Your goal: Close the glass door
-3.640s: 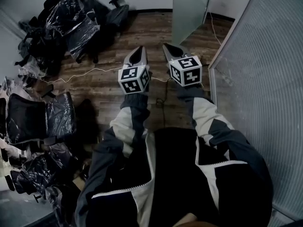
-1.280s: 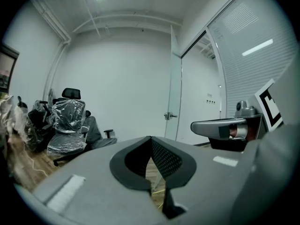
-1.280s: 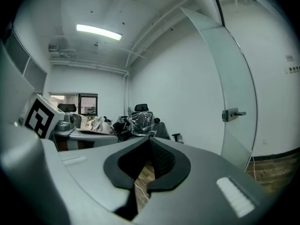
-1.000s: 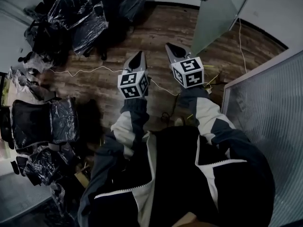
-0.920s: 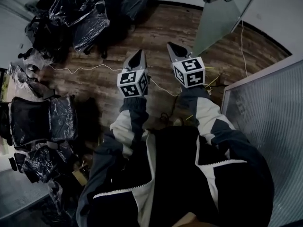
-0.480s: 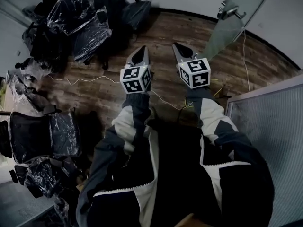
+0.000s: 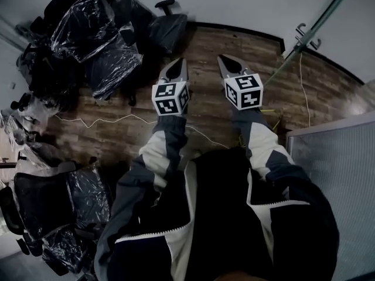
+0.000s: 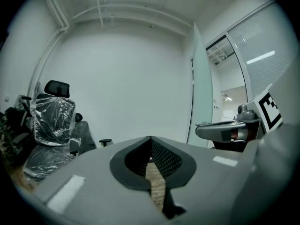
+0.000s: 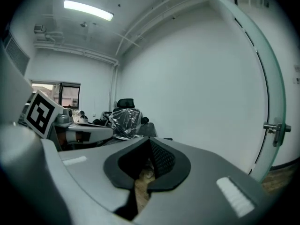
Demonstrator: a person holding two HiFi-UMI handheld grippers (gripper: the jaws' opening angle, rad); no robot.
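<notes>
**Head view.** The grey two-jaw left gripper (image 7: 176, 68) and the matching right gripper (image 7: 229, 64) are held side by side over the brown wood-plank floor (image 7: 211, 107), each carrying its black-and-white marker cube. Both come to a closed point with nothing in them. The pale-green frosted glass door (image 7: 331, 7) is seen almost edge-on as a thin slanted line at the upper right. It lies beyond and to the right of the right gripper, apart from it. Its metal lever handle (image 7: 309, 35) juts out on both sides of the pane. Black office chairs wrapped in crinkled clear plastic (image 7: 96, 37) crowd the left side. A ribbed translucent partition (image 7: 337, 180) is cut off at the right edge.

**Left gripper view.** The dark textured pads meet at the tips (image 8: 151, 138), with nothing between them. The door (image 8: 202, 93) stands upright ahead and to the right. Its lower part is hidden behind the right gripper (image 8: 224, 130).

**Right gripper view.** The jaws are pressed together and empty (image 9: 149, 139). The door's edge (image 9: 273, 83) arcs down the right side, bent by the lens, with the handle (image 9: 276, 129) well to the right of the tips. The door's foot is hard to make out.
</notes>
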